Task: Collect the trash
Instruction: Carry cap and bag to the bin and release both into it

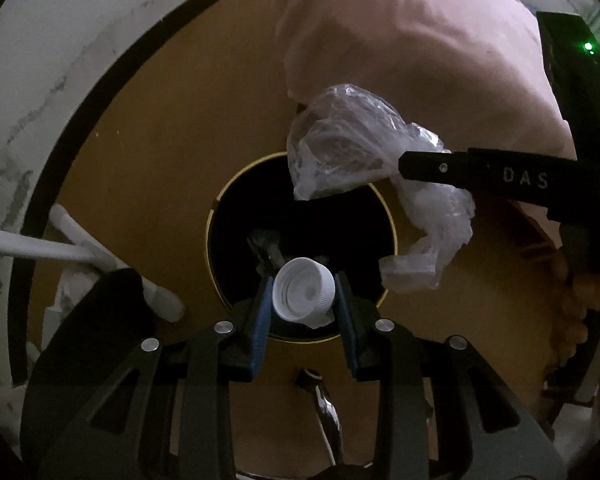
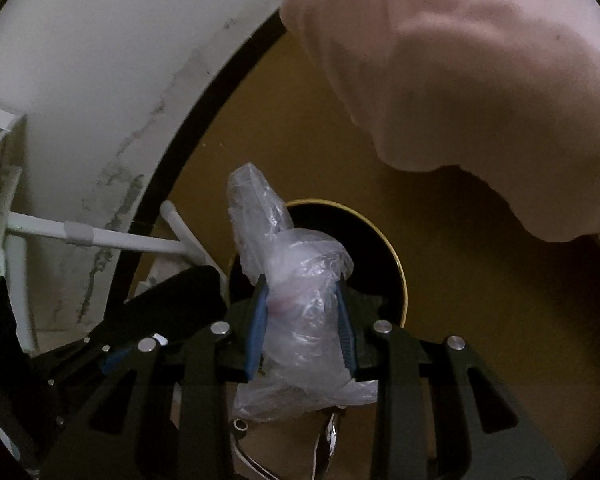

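Cap: white plastic bottle cap [image 1: 304,293] pinched between blue pads of left claw [image 1: 303,312], open side up toward cam, hanging right over the dark hole.
Wrap: crumpled clear plastic wrap [image 2: 300,312] clamped in right claw [image 2: 302,320]; wad bulges above and below the pads, loose tail trails toward cam.
Left claw: narrow, closed on the cap.
Right claw: narrow, closed on the wrap.
Bin: round opening w/ gold rim [image 1: 216,200] set in a brown lid [image 1: 148,152]; inside is black, a grey crumpled scrap [image 1: 266,246] shows low in it, can't tell what.
Progress: both pieces picked up and brought over the opening; prob. some trash already inside (the scrap). Neither piece let go yet.
Left to do: open each claw so cap and wrap drop in. Wrap is light and clingy, may stick to a pad. Any more trash elsewhere: not visible, can't say.
Left view only: cap; right claw's finger from the side, lettered, w/ wrap hanging beside the hole's rim; scrap inside the hole.
Right view only: wrap straight on between pads, hiding most of the hole; left claw as a dark shape at lower left, cap not seen.
Both views: pink cloth [image 2: 480,80] up top, white pipes [image 2: 132,240] at left, marbled white floor [image 1: 40,80].
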